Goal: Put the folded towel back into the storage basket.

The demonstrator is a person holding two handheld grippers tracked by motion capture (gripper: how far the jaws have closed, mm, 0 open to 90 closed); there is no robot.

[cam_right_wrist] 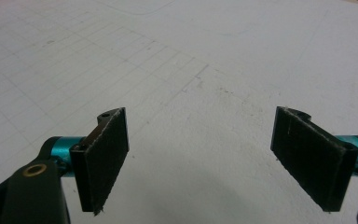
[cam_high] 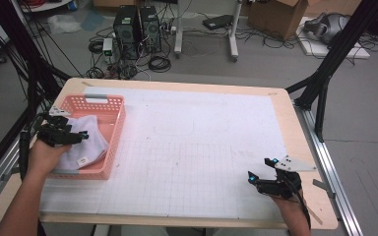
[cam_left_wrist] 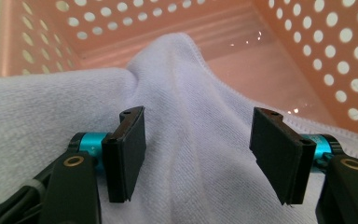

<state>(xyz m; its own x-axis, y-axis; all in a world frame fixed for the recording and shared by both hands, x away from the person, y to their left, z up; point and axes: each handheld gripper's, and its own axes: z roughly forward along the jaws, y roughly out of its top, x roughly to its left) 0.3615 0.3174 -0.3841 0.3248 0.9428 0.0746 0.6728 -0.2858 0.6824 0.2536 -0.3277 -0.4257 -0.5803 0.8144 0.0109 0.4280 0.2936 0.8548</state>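
A pale towel lies bunched in the pink perforated basket at the table's left edge. My left gripper is over the basket, low above the cloth. In the left gripper view it stands open, with a raised fold of the towel running between the jaws; neither pad presses on it. The basket wall rises behind and to the right. My right gripper rests near the table's front right corner. In the right gripper view it is open over the bare gridded mat.
The white gridded mat covers most of the wooden table. Black frame posts stand at the table's right and left sides. Beyond the far edge, two computer towers, cables and a cardboard box sit on the floor.
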